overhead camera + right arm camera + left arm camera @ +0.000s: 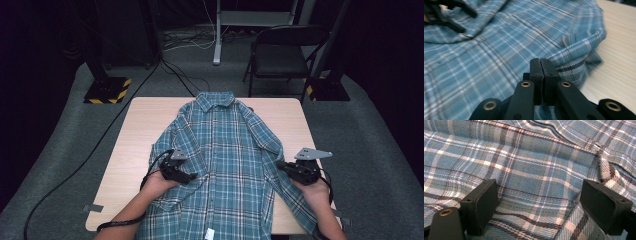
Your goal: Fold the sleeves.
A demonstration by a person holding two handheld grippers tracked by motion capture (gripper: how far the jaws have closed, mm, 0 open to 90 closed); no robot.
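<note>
A blue-green plaid shirt (225,150) lies front up on a light wooden table (145,120), collar at the far end. My left gripper (192,176) rests on the shirt's left side by the sleeve. In the left gripper view its two pads (481,202) stand wide open on the cloth (536,165), with nothing pinched. My right gripper (286,167) is at the shirt's right edge. Its jaws (541,62) are pressed together, with a raised fold of the plaid cloth (571,60) caught at their tips. A white label (210,233) shows near the hem.
A black folding chair (282,52) stands beyond the table's far right corner. Stand bases with yellow-black stripes (107,90) sit on the grey floor at the far left and far right. A black cable (95,150) runs across the floor left of the table.
</note>
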